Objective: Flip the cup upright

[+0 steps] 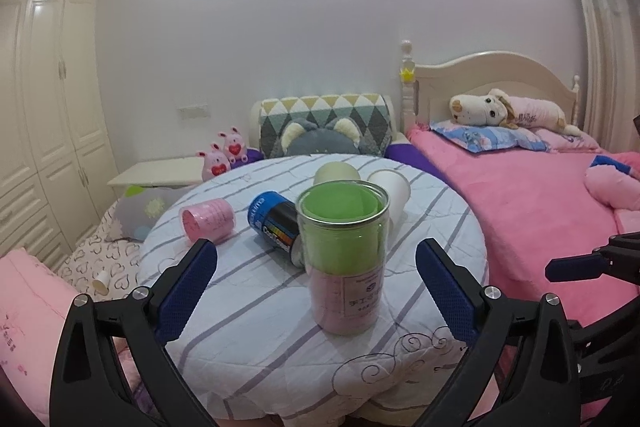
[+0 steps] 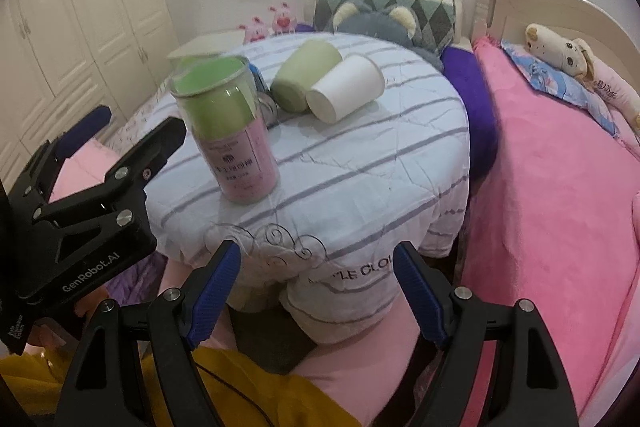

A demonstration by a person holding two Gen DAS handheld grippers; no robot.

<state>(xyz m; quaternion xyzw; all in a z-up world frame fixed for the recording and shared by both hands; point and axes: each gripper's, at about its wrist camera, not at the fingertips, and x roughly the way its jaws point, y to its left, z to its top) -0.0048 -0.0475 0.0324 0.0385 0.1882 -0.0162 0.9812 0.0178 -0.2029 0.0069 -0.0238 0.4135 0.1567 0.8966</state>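
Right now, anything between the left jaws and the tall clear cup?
Nothing: in the left wrist view only bare striped cloth separates the open left gripper from the upright clear cup.

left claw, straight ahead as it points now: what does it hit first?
Likely the upright clear cup with the green liner: it stands centred between the open left claw pads, nearest on the table. Depth is approximate.

From my right wrist camera I see the tall clear plastic cup with green and pink lining [image 2: 226,131] standing upright on the round table under a white purple-striped quilted cloth [image 2: 360,163]. Behind it a pale green cup [image 2: 306,75] and a white paper cup [image 2: 346,94] lie on their sides, touching. My right gripper [image 2: 318,291] hangs spread wide below the table edge, holding nothing. The left gripper [image 2: 120,131] sits at left, just beside the upright cup.
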